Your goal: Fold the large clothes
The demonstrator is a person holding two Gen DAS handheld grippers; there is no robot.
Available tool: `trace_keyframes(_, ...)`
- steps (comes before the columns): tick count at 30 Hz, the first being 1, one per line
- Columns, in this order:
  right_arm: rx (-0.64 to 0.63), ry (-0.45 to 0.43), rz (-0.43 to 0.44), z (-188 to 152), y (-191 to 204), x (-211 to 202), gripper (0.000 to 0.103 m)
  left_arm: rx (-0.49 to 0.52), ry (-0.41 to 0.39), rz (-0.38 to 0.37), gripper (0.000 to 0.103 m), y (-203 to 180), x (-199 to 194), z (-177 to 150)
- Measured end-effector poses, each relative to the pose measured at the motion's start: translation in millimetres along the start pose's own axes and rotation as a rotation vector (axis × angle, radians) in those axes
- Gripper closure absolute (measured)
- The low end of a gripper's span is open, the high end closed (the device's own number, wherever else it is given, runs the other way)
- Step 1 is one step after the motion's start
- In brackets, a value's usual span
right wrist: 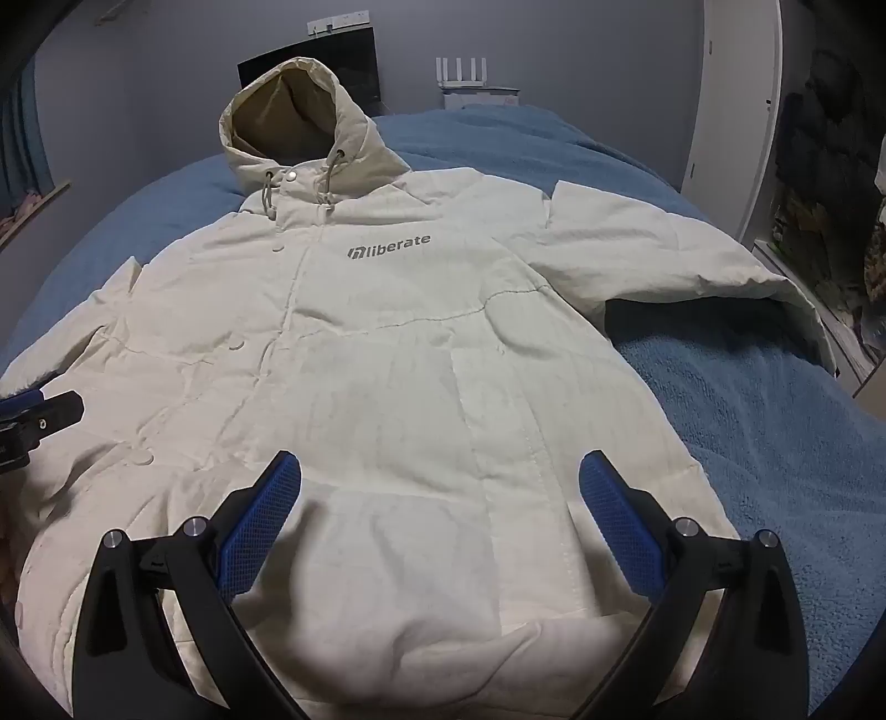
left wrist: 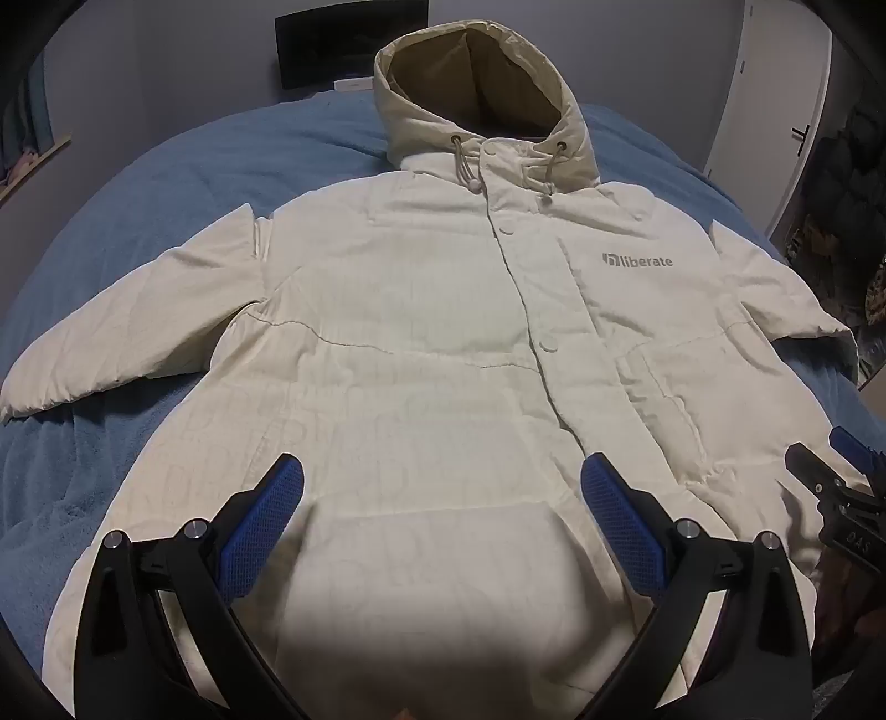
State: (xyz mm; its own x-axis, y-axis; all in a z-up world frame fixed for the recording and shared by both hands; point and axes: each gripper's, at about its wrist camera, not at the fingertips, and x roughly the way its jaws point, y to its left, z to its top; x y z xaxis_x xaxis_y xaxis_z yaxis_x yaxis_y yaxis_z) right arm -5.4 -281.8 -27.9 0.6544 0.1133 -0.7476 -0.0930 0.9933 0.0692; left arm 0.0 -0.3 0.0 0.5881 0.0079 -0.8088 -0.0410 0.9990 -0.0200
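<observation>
Evidently spread front-up on the blue bed (right wrist: 775, 443) with sleeves out and hood away so folds can start clean, the white jacket (left wrist: 421, 343) lies under the left gripper (left wrist: 442, 487) and right gripper (right wrist: 440, 484), both jaws wide apart, holding nothing.

Bedroom in a home. Bed w/ fluffy blue blanket (right wrist: 775, 443) takes up most of both views. Grey walls behind; dark flat screen (left wrist: 332, 44) stands at the far side. White wifi router (right wrist: 462, 72) w/ upright antennas sits on a small stand past the bed. White door w/ black handle (left wrist: 800, 135) at right, curtain (right wrist: 22, 127) at left edge.
</observation>
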Motion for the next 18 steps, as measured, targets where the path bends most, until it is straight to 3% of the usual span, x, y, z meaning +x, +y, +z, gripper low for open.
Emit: trace_keyframes(18,-0.003,0.004,-0.006,-1.7,-3.9,5.1,0.006,-0.003,0.002,-0.004,0.006,-1.5,1.9,-0.8)
